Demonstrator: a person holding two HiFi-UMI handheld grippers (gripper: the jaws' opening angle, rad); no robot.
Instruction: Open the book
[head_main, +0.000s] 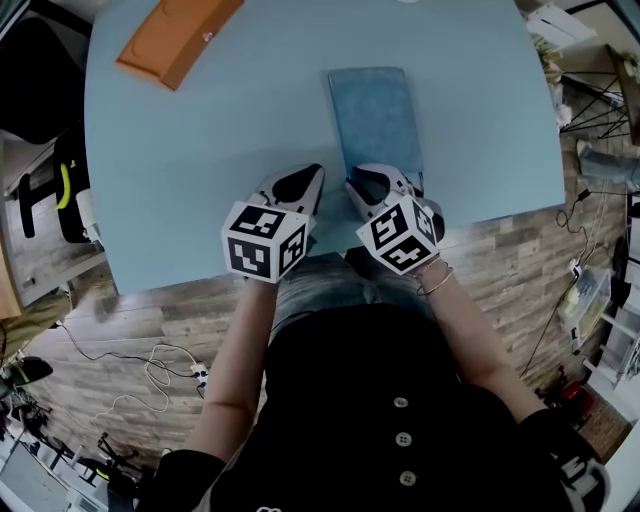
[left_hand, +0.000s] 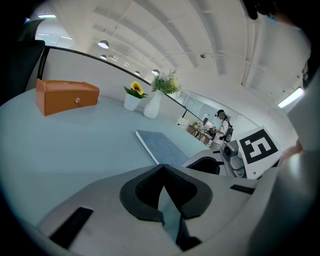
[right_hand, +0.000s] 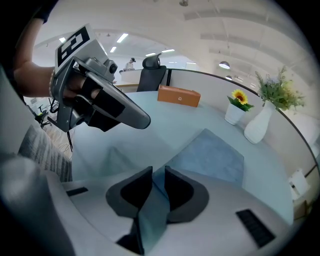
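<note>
While the shut book (head_main: 375, 110) lies just ahead of the right gripper's (right_hand: 158, 171) slightly parted, empty fingers, the left gripper's (left_hand: 162, 166) fingers touch. Far beyond them, a vase (left_hand: 152, 105) holds greenery (left_hand: 167, 83).

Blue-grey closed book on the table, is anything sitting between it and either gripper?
Nothing visible does. The blue-grey book lies on bare light-blue table, just ahead of the right gripper and the left gripper. The orange box sits far off, back left.
</note>
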